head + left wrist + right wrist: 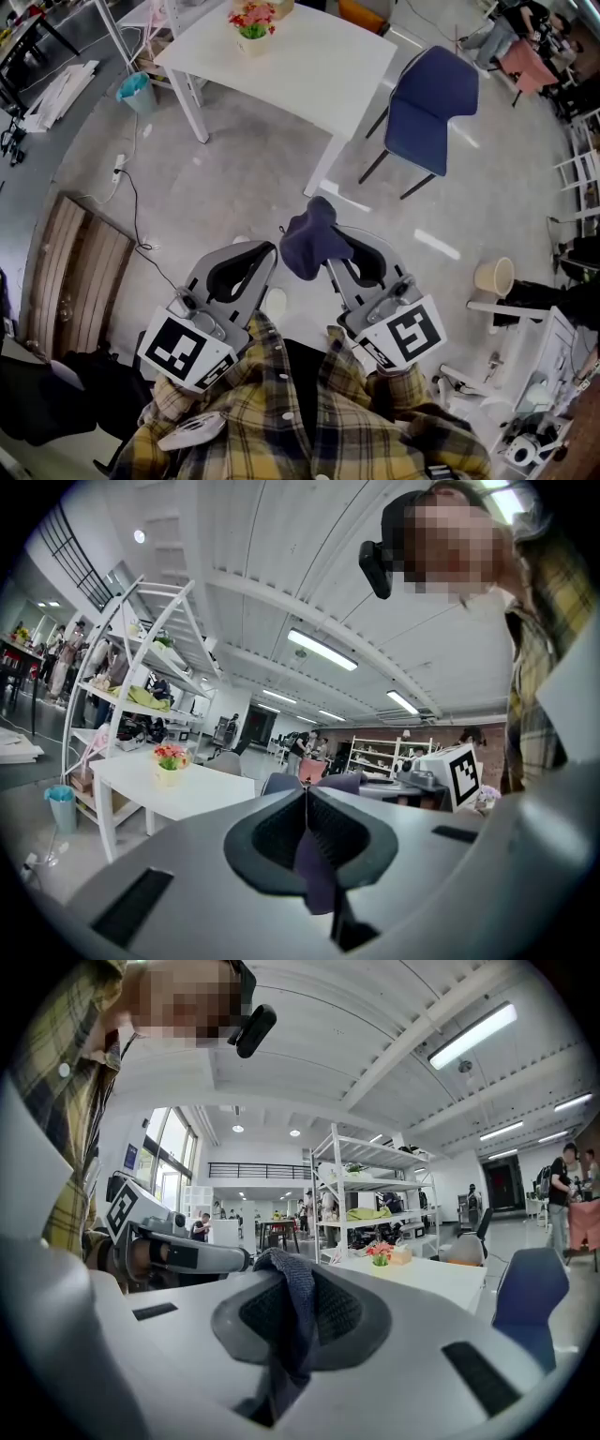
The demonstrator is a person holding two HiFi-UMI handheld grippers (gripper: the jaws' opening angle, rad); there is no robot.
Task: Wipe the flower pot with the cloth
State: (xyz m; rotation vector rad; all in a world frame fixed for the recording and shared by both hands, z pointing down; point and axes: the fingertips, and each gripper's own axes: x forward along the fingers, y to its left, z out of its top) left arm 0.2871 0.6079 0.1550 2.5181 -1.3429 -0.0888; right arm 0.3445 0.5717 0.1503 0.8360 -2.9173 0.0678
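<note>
The flower pot (253, 23), small with red flowers, stands on the far side of a white table (309, 75), well away from both grippers. It shows in the left gripper view (170, 761) and the right gripper view (380, 1254) too. My right gripper (328, 258) is shut on a dark blue cloth (314, 242), which bunches above the jaws and hangs between them (291, 1307). My left gripper (272, 248) is beside it, jaws shut (307, 794), its tip close to the cloth's edge. A purple strip shows behind its closed tips; what it is I cannot tell.
A blue chair (427, 98) stands at the table's right end. A light blue bin (137, 91) and white shelf racks (141, 667) are to the left. A wooden panel (75, 272) and a cable lie on the floor at left, a cream bucket (495, 277) at right.
</note>
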